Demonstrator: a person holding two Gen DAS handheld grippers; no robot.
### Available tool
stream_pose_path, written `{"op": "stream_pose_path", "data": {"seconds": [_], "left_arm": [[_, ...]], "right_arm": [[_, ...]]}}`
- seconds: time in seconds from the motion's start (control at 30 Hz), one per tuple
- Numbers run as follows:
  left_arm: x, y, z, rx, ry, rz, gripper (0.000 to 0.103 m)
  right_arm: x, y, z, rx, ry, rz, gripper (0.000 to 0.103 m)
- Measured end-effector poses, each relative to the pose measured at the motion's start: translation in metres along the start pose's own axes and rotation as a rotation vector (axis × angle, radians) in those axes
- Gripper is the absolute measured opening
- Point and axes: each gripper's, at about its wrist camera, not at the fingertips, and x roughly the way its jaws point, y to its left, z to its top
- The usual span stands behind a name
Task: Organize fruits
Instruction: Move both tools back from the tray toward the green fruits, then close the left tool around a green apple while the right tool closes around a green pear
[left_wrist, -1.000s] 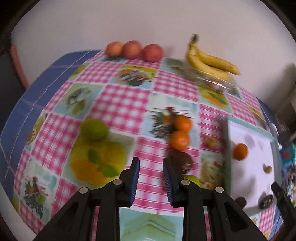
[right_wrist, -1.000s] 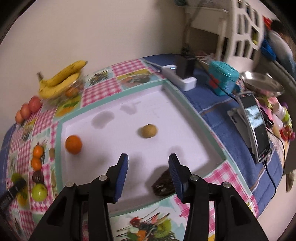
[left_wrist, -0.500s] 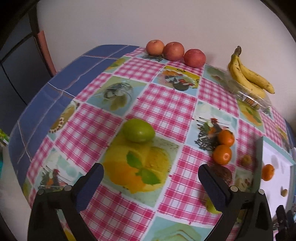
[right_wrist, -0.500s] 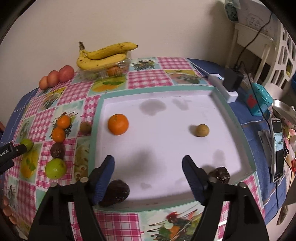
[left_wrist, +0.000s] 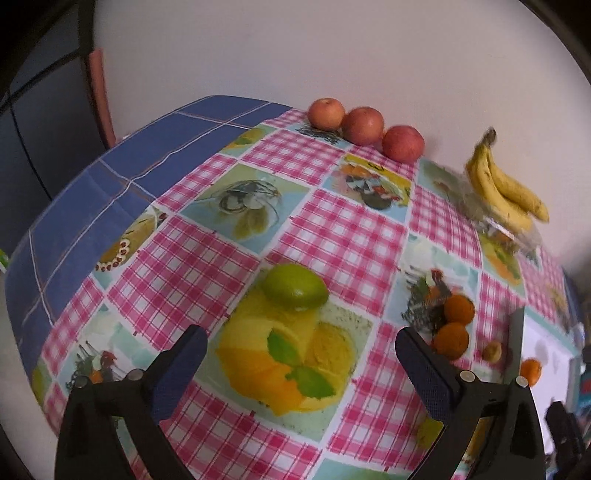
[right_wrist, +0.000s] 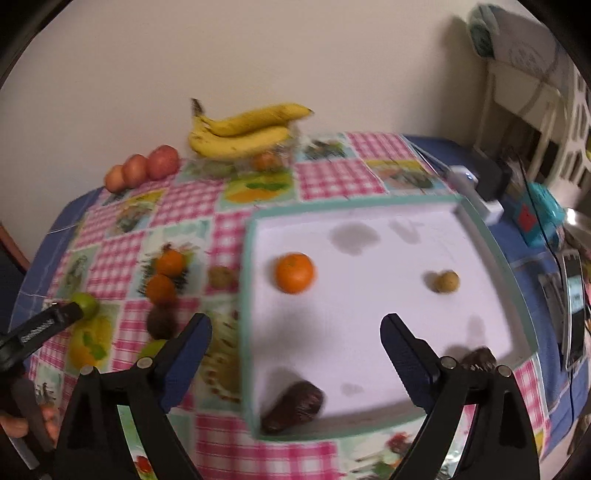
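Note:
My left gripper (left_wrist: 301, 363) is open and empty, just short of a green lime (left_wrist: 294, 287) on the checked tablecloth. Two mandarins (left_wrist: 453, 325) and a small brown fruit (left_wrist: 492, 350) lie to its right. My right gripper (right_wrist: 295, 350) is open and empty above the front of a white tray (right_wrist: 491, 236). The tray holds a mandarin (right_wrist: 294, 272), a small tan fruit (right_wrist: 446, 281) and two dark fruits (right_wrist: 293, 406) at its front edge. The left gripper also shows in the right wrist view, by the lime (right_wrist: 85, 303).
Three red apples (left_wrist: 364, 124) and a bunch of bananas (left_wrist: 506, 192) on a clear box stand at the wall. A green fruit (right_wrist: 153, 347) and a dark fruit (right_wrist: 159, 323) lie left of the tray. A phone (right_wrist: 573, 306) and a teal box (right_wrist: 540, 212) lie right of the tray.
Both grippers have opened wide. The left one has swung left towards the lime. The right one has swung left, away from the tray's right front corner.

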Motion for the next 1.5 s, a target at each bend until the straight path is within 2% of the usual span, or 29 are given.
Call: {"op": "stream_pose_path", "data": {"seconds": [0.2, 0.3, 0.4, 0.53, 0.73, 0.87, 1.0, 1.17, 1.23, 1.3, 1.43, 1.5], "left_arm": [[0.005, 0.024, 0.014, -0.029, 0.0, -0.039, 0.103], [0.007, 0.036, 0.018, -0.072, 0.014, -0.048, 0.103], [0.009, 0.039, 0.019, -0.067, 0.025, -0.041, 0.103], [0.014, 0.042, 0.017, -0.067, 0.054, -0.036, 0.103], [0.03, 0.04, 0.013, -0.059, 0.112, -0.045, 0.103], [0.042, 0.041, 0.012, -0.061, 0.142, -0.046, 0.102], [0.052, 0.04, 0.018, -0.04, 0.14, -0.046, 0.102], [0.062, 0.035, 0.024, -0.004, 0.126, -0.05, 0.101], [0.065, 0.032, 0.025, 0.014, 0.125, -0.055, 0.099], [0.069, 0.029, 0.025, 0.025, 0.127, -0.065, 0.092], [0.073, 0.024, 0.026, 0.029, 0.133, -0.101, 0.086], [0.074, 0.024, 0.027, 0.021, 0.122, -0.131, 0.077]], "right_arm": [[0.019, 0.028, 0.009, 0.03, 0.051, 0.123, 0.093], [0.03, 0.04, 0.009, 0.019, 0.095, 0.137, 0.093], [0.033, 0.05, 0.013, 0.005, 0.092, 0.141, 0.093], [0.034, 0.057, 0.015, 0.002, 0.094, 0.189, 0.093], [0.041, 0.063, 0.01, -0.011, 0.135, 0.197, 0.093], [0.056, 0.068, -0.002, -0.031, 0.219, 0.201, 0.092], [0.066, 0.08, -0.014, -0.083, 0.282, 0.192, 0.092], [0.073, 0.09, -0.023, -0.128, 0.316, 0.175, 0.092], [0.076, 0.092, -0.024, -0.135, 0.327, 0.177, 0.091], [0.078, 0.095, -0.024, -0.144, 0.333, 0.168, 0.085], [0.08, 0.098, -0.026, -0.156, 0.345, 0.171, 0.079], [0.082, 0.101, -0.028, -0.165, 0.354, 0.165, 0.075]]}}
